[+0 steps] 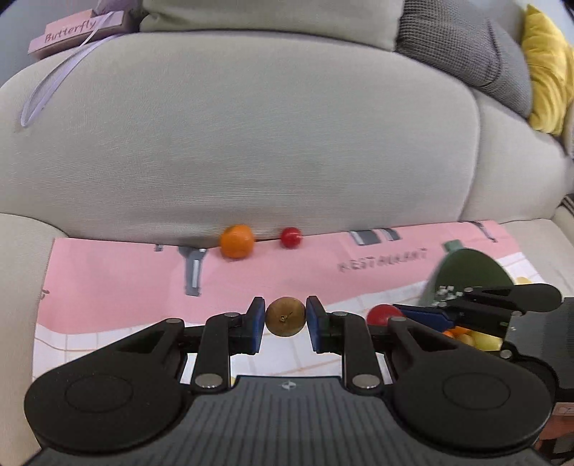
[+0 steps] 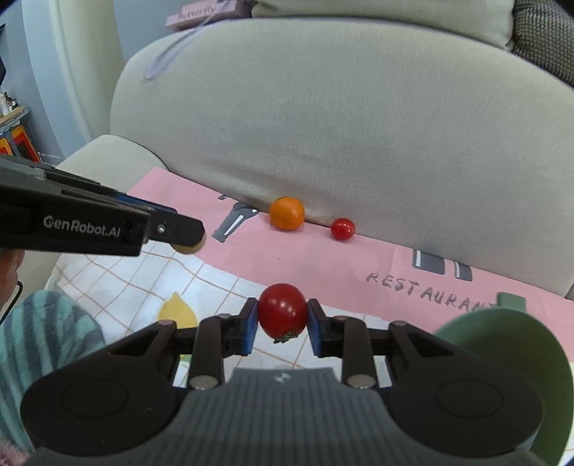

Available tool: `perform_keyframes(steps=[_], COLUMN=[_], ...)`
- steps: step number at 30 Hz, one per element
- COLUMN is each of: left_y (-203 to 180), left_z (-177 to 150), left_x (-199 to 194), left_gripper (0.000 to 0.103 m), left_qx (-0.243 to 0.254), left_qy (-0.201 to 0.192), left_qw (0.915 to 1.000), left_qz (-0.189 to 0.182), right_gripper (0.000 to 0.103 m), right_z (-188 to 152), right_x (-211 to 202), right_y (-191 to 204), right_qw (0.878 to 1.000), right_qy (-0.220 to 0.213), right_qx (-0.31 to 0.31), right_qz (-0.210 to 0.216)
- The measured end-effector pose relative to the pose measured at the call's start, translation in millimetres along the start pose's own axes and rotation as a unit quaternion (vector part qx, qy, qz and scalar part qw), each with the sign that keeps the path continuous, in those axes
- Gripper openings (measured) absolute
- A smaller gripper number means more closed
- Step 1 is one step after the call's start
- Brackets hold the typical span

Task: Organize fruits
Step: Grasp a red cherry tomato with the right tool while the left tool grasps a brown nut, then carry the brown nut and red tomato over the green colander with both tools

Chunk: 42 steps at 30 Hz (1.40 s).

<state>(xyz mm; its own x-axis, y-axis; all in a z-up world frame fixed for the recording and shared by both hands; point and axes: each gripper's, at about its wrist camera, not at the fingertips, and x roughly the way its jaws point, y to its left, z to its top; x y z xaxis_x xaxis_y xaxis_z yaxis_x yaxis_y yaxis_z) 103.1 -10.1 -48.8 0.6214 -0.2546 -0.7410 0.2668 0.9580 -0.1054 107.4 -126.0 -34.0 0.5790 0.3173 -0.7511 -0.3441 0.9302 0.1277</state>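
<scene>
A small brown round fruit (image 1: 285, 317), its stem end facing the camera, sits clamped between the blue pads of the left gripper (image 1: 285, 317), lifted clear of the pink printed cloth (image 1: 107, 272) that covers the sofa seat. The right gripper (image 2: 282, 315) is closed on a red tomato-like fruit (image 2: 282, 310), its dried green calyx hanging at the bottom, also held above the cloth. In the right wrist view the left gripper reaches in from the left edge with the brown fruit showing only as a tan sliver under its tip.

Just to the right of the right gripper stands a dark green bowl (image 2: 509, 344); the left wrist view shows yellow and orange fruit inside it, partly hidden behind the right gripper. On the cloth below the grippers lies a yellow lemon shape (image 2: 177, 311); I cannot tell whether it is real or printed.

Farther back, an orange (image 1: 236, 241) and a small red round fruit (image 1: 291, 237) rest apart on the cloth, both against the foot of the beige sofa backrest (image 1: 251, 136). On top of the backrest lies a pink box (image 1: 71, 34) lettered "Butterfly" with a lilac ribbon trailing down, and a grey cushion (image 1: 466, 46) and a yellow one (image 1: 545, 68) sit at the far right
</scene>
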Motion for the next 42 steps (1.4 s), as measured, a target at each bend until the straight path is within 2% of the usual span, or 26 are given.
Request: perform_keyframes(steps=[11,19,21,29,35,42], left_y=[-62.6,-96.7,-104.5,-136.6,-148.0,-154.2], left_z=[-11.9,-17.4,-17.5,-18.0,-21.1,-49.4], left_x=[-32.7,-34.2,-31.1,-7.0,13.1,14.1], left_gripper=[0.027,0.027,0.025,0.023,0.022,0.022], left_qx=[0.048,0.066,0.069,0.083,0.102,0.143], left_qy=[-0.015,-0.011,-0.007,0.025,0.063,0.098], left_qw=[0.9979,0.9952,0.9943,0.9897,0.9864,0.9729], left_qz=[-0.04,-0.072,-0.081,-0.113,-0.112,-0.154], right_gripper=[0.026,0.026,0.026,0.026,0.026,0.026], right_z=[-39.8,-67.2,-72.3,-101.6,-110.1,-116.6], right_x=[-58.1,-86.8,-91.8,-101.9,-99.5,-105.7], right_y=[-23.9,-53.7,-62.2,-97.1,-108.3,-127.7], right_qw=[0.999,0.997,0.996,0.991,0.989,0.984], right_qy=[-0.02,-0.026,-0.027,-0.008,0.0,-0.015], right_qx=[0.022,0.055,0.065,0.104,0.118,0.153], right_qz=[-0.024,-0.054,-0.064,-0.089,-0.091,-0.084])
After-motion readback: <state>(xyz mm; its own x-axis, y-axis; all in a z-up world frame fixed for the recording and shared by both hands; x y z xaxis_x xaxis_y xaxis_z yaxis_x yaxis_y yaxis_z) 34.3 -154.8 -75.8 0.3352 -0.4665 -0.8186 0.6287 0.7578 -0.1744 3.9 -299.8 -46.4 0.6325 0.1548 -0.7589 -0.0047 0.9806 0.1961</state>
